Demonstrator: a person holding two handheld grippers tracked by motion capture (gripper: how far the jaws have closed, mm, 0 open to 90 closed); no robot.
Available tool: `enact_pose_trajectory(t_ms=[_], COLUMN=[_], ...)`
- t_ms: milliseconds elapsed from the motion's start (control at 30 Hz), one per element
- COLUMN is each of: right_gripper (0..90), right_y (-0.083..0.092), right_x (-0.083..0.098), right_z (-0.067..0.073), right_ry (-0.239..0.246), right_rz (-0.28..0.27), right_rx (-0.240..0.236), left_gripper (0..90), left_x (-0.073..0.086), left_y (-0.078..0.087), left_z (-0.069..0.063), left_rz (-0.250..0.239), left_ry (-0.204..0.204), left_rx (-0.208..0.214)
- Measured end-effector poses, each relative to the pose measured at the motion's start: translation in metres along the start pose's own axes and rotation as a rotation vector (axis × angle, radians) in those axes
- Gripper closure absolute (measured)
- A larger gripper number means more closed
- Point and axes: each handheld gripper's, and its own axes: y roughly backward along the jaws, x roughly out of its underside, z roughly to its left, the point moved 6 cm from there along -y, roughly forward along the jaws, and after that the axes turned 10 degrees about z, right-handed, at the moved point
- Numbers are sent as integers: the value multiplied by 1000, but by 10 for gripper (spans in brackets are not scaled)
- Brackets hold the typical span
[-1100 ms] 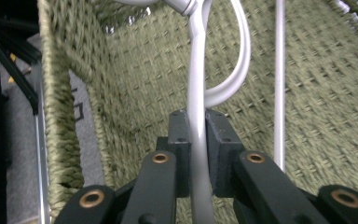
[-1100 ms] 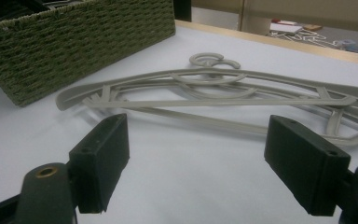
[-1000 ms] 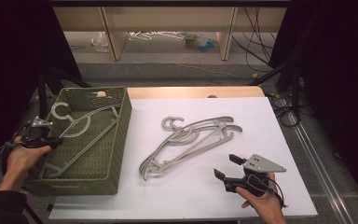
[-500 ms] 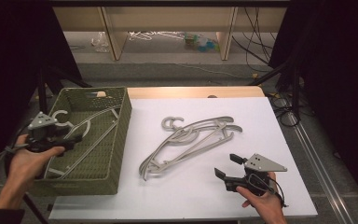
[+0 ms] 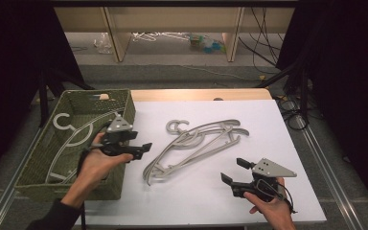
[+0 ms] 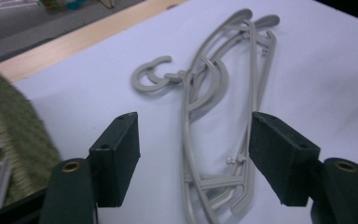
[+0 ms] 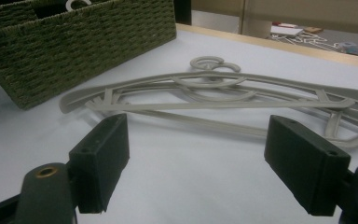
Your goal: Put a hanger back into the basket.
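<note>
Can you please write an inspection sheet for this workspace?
Surface: white table top, wooden strip at far edge.
Job's things: grey hangers piled mid-table; one hanger in the green basket.
Clutter: nothing seen.
Grippers: left tool open, empty, its jaws just opened, at basket edge, aimed at the pile; right tool open, empty, near the pile.
Cables: black cable behind right tool; cables on floor.
Surroundings: shelf, floor litter.

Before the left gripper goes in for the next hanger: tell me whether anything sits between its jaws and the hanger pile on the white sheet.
Nothing visible does. The left gripper, jaws open and empty, faces the hanger pile across bare white sheet.
</note>
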Motion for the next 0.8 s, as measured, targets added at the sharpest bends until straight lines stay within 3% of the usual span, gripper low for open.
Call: enact_pose_trajectory(t_ms=[133, 200, 267, 333, 567, 800], right_gripper=[226, 225, 225, 225, 225, 224], right_y=[2, 4, 0, 2, 1, 2], right_x=[0, 0, -1, -1, -1, 0], right_z=[-1, 0, -1, 0, 2, 1], right_ry=[8, 3, 18, 9, 1, 13], right_rz=[8, 26, -22, 3, -11, 3], right_rx=[6, 2, 4, 0, -15, -1], left_gripper=[300, 283, 260, 254, 241, 242], left_x=[-7, -10, -11, -11, -12, -10], left_y=[-21, -31, -41, -49, -76, -88], left_z=[-4, -6, -9, -11, -11, -8], left_rz=[45, 51, 66, 81, 88, 100], left_ry=[-43, -37, -48, -68, -57, -41], left_rx=[8, 1, -1, -8, -16, -20])
